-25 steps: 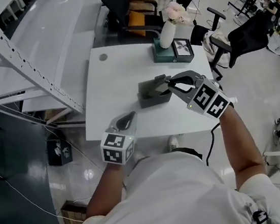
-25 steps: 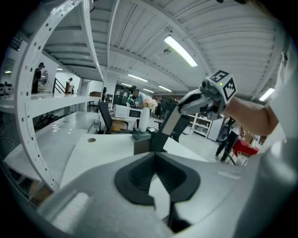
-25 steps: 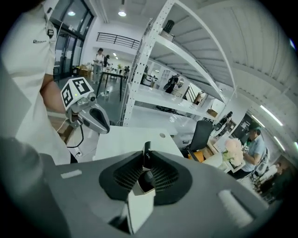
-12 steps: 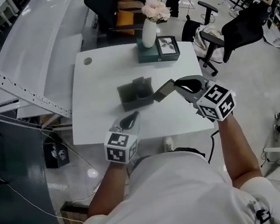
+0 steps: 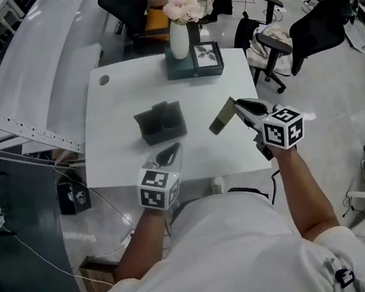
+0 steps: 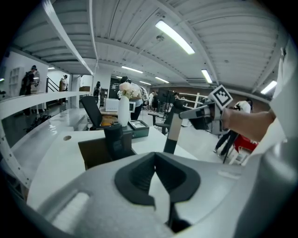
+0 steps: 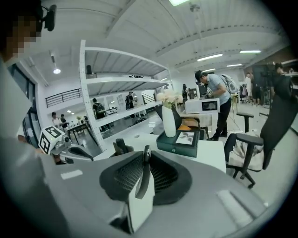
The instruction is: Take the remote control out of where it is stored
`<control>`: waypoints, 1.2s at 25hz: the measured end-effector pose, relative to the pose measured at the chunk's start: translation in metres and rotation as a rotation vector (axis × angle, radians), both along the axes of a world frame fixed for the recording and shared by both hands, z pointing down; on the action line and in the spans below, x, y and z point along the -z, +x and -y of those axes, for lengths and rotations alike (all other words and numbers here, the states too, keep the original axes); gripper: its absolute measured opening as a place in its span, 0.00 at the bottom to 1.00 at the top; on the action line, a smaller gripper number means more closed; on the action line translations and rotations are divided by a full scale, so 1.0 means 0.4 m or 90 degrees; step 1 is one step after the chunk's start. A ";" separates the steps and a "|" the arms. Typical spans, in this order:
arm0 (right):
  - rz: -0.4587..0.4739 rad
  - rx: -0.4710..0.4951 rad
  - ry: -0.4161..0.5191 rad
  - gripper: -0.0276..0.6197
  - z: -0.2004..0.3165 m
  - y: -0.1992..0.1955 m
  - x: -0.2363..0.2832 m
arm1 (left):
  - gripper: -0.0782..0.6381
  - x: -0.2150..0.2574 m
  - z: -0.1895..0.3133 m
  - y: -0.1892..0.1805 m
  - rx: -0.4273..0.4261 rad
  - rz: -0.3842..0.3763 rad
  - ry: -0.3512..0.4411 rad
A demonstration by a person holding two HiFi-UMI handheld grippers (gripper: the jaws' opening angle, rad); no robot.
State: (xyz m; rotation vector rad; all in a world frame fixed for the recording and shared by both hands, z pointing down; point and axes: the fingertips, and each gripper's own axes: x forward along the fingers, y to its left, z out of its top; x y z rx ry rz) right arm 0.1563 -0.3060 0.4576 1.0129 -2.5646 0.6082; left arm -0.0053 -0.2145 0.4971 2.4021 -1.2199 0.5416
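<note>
— So where was the remote control (image 5: 221, 117)?

— Out of the storage holder (image 5: 161, 123), over the white surface (image 5: 123, 153) and well to the holder's right. The right gripper (image 5: 239, 108) had its jaws clenched on the upper end, and the free end hung down toward the surface.

— Did that end touch it?

— I couldn't tell. In the left gripper view that gripper's own body cut the lower end off.

— Any buttons readable?

— No. The head view gave only a plain grey-brown face. The right gripper view caught it edge-on, a thin dark strip with a pale side between the pads (image 7: 125, 175). The gripped end was buried in the jaws.

— And the left gripper (image 5: 172, 151)?

— At the near edge of the surface, jaws closed tip to tip with nothing between them. Its marker cube (image 5: 158, 186) covered the hand behind it.

— Anything left in the holder?

— Hard to say. A dark upright piece (image 6: 114, 139) rose from it, but I couldn't make out whether that was a divider or another item.

— And behind?

— A white vase (image 5: 180, 39) of pale flowers (image 5: 182, 5) stood on a green box (image 5: 176, 71) at the far edge.
</note>
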 end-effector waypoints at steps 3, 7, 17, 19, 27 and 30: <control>0.044 -0.051 -0.030 0.13 0.035 0.043 -0.038 | 0.11 -0.014 0.010 0.020 0.014 0.009 -0.007; 0.155 -0.136 -0.089 0.13 0.086 0.090 -0.091 | 0.11 -0.035 0.016 0.038 0.025 0.022 -0.024; 0.419 -0.319 -0.244 0.13 0.197 0.163 -0.295 | 0.11 -0.086 0.048 0.056 0.053 0.031 -0.055; 0.432 -0.326 -0.252 0.13 0.211 0.162 -0.323 | 0.11 -0.093 0.057 0.051 0.059 0.031 -0.059; 0.436 -0.346 -0.299 0.13 0.247 0.156 -0.417 | 0.11 -0.108 0.087 0.025 0.076 0.032 -0.071; 0.382 -0.336 -0.313 0.13 0.255 0.156 -0.450 | 0.11 -0.116 0.093 0.017 0.079 0.032 -0.076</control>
